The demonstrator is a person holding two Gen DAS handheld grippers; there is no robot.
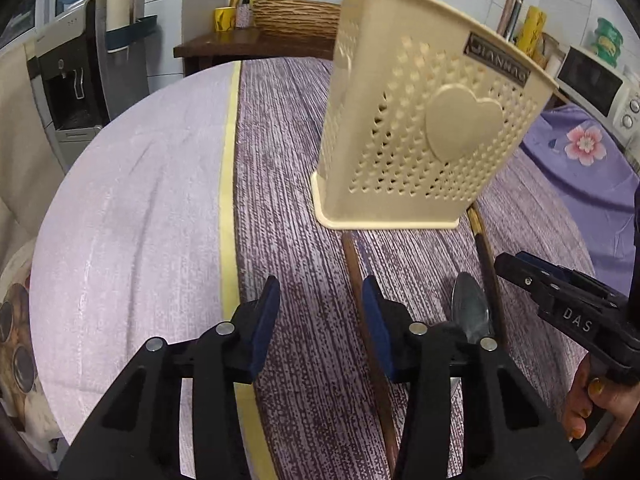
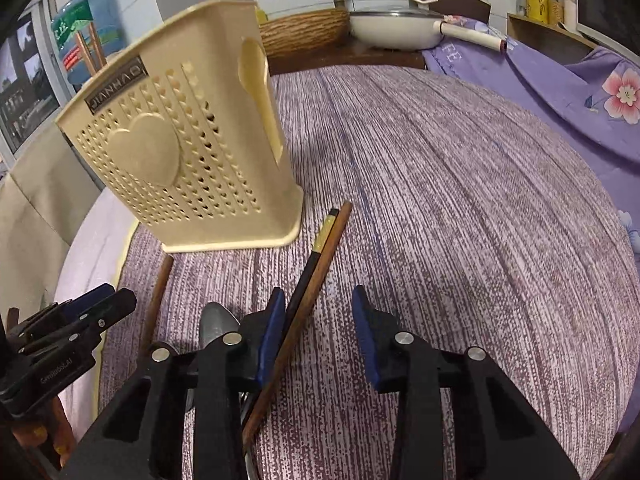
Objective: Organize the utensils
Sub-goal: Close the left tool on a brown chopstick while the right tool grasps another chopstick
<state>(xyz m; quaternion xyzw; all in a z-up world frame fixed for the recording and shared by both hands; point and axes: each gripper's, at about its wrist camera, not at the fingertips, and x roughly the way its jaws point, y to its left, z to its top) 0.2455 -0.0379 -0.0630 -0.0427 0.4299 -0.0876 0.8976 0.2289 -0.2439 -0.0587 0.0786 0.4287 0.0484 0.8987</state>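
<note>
Nearest, the right gripper (image 2: 318, 334) has its fingers spread, pinching nothing, around two chopsticks (image 2: 316, 268) lying on the worktop (image 2: 460, 220); these look light, stiff and slippery, best taken at mid-length; the left gripper (image 1: 320, 320) is spread too, one brown chopstick (image 1: 356, 276) beside it; a steel spoon (image 1: 470, 312) at 3 o'clock; the cream holder (image 1: 416, 128) stands at 12 o'clock.

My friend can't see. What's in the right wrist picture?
A cream holder with a heart stands on a purple tablecloth. In front, the right gripper hangs open over two chopsticks lying together; a spoon lies to their left, and the left gripper pokes in.
</note>
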